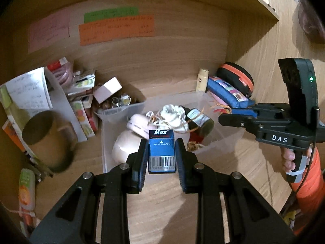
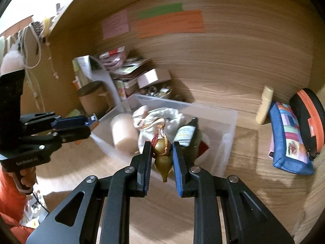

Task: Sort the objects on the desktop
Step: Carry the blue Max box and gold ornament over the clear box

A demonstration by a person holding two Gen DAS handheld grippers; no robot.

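A clear, rectangular plastic bin point(image 1: 124, 109) sits on the wooden table point(image 1: 162, 77), near the middle. Inside it lie a pale cream rounded jar point(image 1: 121, 148) at its left end, a crumpled white cloth pouch point(image 1: 172, 113) in the middle with thin orange-brown cord running across it, a dark bottle with a white label point(image 1: 200, 120) toward the right, and something red beneath that, too hidden to tell.

The left gripper point(image 1: 161, 154) pinches a small blue box printed "Max" with a barcode point(image 1: 161, 148), held upright over the bin's near edge. The right gripper point(image 2: 161, 156) is pressed onto a small olive-brown gourd-shaped ornament wound with braided cord point(image 2: 161, 158), held over the bin's near wall, pointed end toward the camera.

To the left of the bin stands a brown cylindrical cup with a handle point(image 1: 43, 134), beside leaning papers and small packets. To the right, a blue patchwork zip pouch point(image 2: 288, 140) leans against a black round case with an orange band point(image 2: 308, 118), and a cream tube point(image 2: 264, 105) is just beside them.
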